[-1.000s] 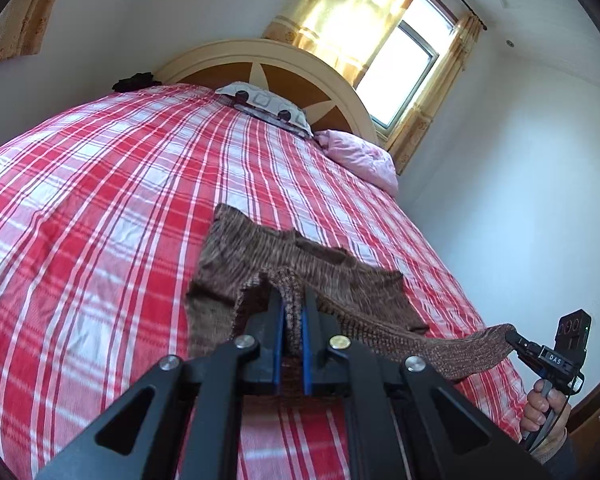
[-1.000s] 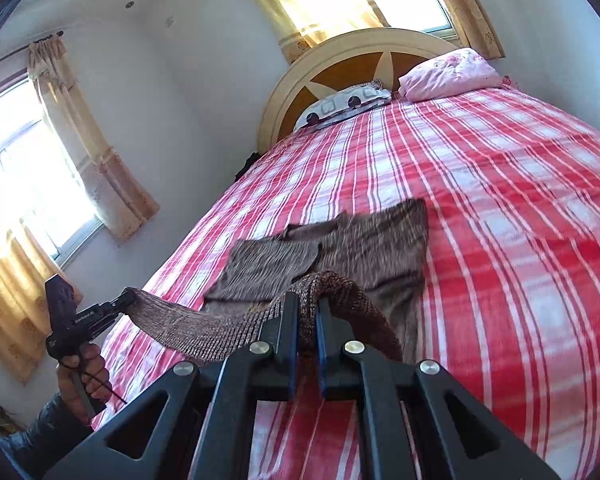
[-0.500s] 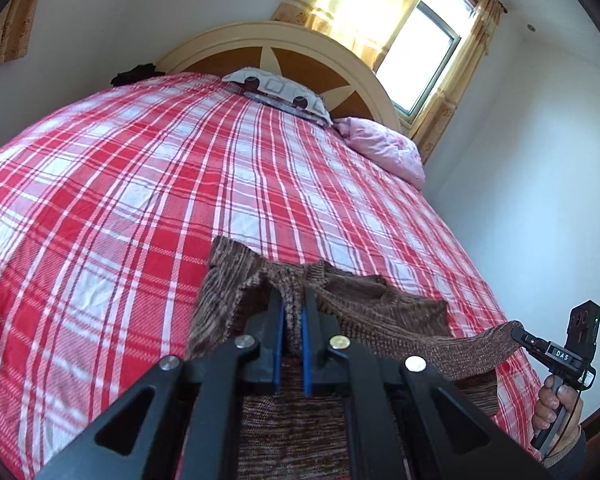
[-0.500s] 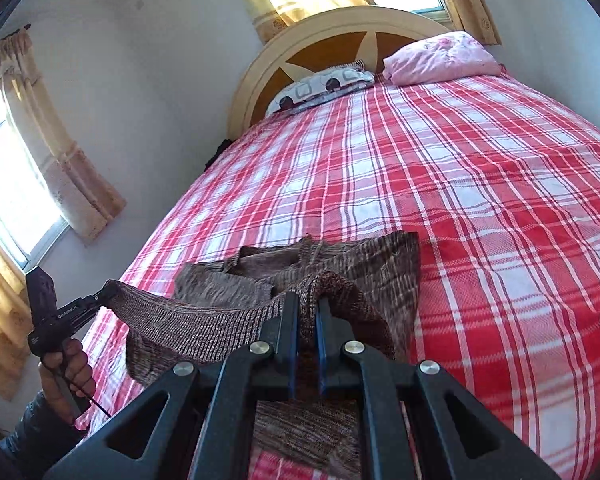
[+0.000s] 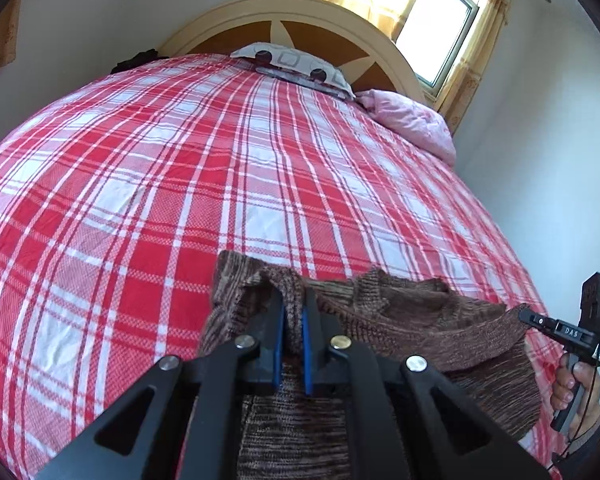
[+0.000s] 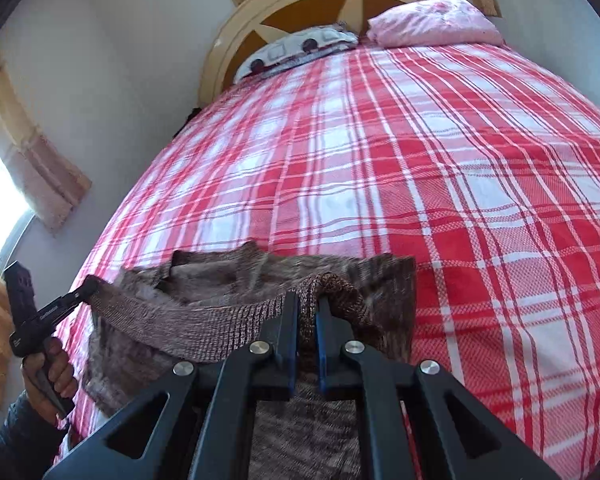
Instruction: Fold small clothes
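Note:
A small brown knitted sweater [image 5: 440, 332] lies at the near end of the bed, its near hem lifted and stretched between both grippers. My left gripper [image 5: 292, 300] is shut on one corner of the hem, which bunches over its fingertips. My right gripper [image 6: 307, 300] is shut on the other corner of the sweater [image 6: 220, 320]. Each gripper shows in the other's view: the right gripper [image 5: 528, 316] at the far right, the left gripper [image 6: 88, 290] at the far left. The raised hem hangs over the rest of the sweater.
The bed has a red and white plaid cover [image 5: 180, 184]. A patterned pillow [image 5: 296, 66] and a pink pillow [image 5: 412, 120] lie by the round headboard [image 5: 300, 24]. Walls stand close on both sides of the bed, with curtained windows [image 5: 440, 28].
Both grippers have carried the sweater's hem forward toward the headboard, folding it over the rest. Less of the flat sweater shows ahead of the fingers now.

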Available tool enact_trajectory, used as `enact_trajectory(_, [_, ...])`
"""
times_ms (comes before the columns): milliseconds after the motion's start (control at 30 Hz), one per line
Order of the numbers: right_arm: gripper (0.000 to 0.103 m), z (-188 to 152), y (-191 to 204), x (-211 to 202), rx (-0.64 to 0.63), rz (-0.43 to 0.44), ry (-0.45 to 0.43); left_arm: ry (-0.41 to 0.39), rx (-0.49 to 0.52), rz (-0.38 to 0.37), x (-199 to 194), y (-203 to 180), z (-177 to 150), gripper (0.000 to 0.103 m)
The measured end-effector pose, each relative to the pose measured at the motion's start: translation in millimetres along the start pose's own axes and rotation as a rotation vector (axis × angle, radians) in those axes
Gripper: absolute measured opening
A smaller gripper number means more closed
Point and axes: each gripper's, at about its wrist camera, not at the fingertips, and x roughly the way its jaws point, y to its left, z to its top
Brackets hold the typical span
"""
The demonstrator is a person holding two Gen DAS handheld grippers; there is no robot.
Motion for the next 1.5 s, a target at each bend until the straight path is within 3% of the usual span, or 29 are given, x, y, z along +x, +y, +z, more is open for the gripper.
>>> enact_trajectory(100, [0.009,10,-14,16,0.046,-0.013,-0.01,-0.006,0.006,0.049,10,-1,8,0.015])
enact_trajectory(167, [0.022,16,-22,19,0.08,-0.068,-0.033,-0.014,-0.002,0.093,10,1,14,0.02])
enact_trajectory(200, [0.047,18,-25,20,0.098,-0.086,-0.035,-0.015,-0.006,0.099,8,2,15,0.025])
enact_trajectory(233, [0.072,19,-31,20,0.13,-0.087,-0.023,-0.016,-0.013,0.098,6,4,15,0.038])
enact_trajectory(267, [0.073,19,-33,18,0.147,-0.073,-0.02,-0.018,-0.012,0.102,2,5,14,0.05])
enact_trajectory(400, [0.073,5,-12,-12,0.056,-0.067,-0.071,-0.044,0.031,0.075,-29,0,-6,0.059])
enact_trajectory(467, [0.073,-8,4,-27,-0.01,-0.015,-0.081,-0.018,0.13,0.085,-38,-13,-25,0.079])
enact_trajectory(567, [0.073,-30,30,-22,-0.102,0.092,0.031,0.105,0.301,0.165,-22,-29,-52,0.081])
enact_trajectory(633, [0.073,-42,45,-4,-0.15,0.14,0.138,0.136,0.377,0.237,-7,-33,-59,0.081])
enact_trajectory(733, [0.073,-44,59,23,-0.194,0.137,0.212,0.179,0.331,0.273,16,-24,-43,0.081])
enact_trajectory(800, [0.073,-34,59,41,-0.192,0.087,0.242,0.164,0.325,0.35,30,-19,-27,0.082])
enact_trajectory(833, [0.073,-22,58,51,-0.202,0.02,0.229,0.144,0.293,0.386,34,-14,-15,0.082])
enact_trajectory(900, [0.073,0,52,49,-0.206,-0.082,0.142,0.093,0.222,0.383,35,-5,6,0.083])
enact_trajectory(1000, [0.073,36,25,21,-0.061,-0.091,-0.056,0.049,0.098,0.436,33,16,27,0.083])
enact_trajectory(1067, [0.073,40,14,9,-0.02,-0.106,-0.1,0.048,0.029,0.433,31,30,31,0.082])
enact_trajectory(1200, [0.073,24,11,1,-0.047,-0.089,-0.108,0.014,-0.005,0.468,20,39,21,0.082])
enact_trajectory(1300, [0.073,2,16,7,-0.086,-0.055,-0.056,0.02,-0.019,0.435,13,40,9,0.082])
enact_trajectory(1367, [0.073,-18,25,12,-0.124,-0.053,0.013,0.03,0.001,0.432,7,33,2,0.082])
enact_trajectory(1500, [0.073,-52,41,8,-0.218,-0.071,0.051,0.025,0.12,0.401,-3,1,-15,0.084])
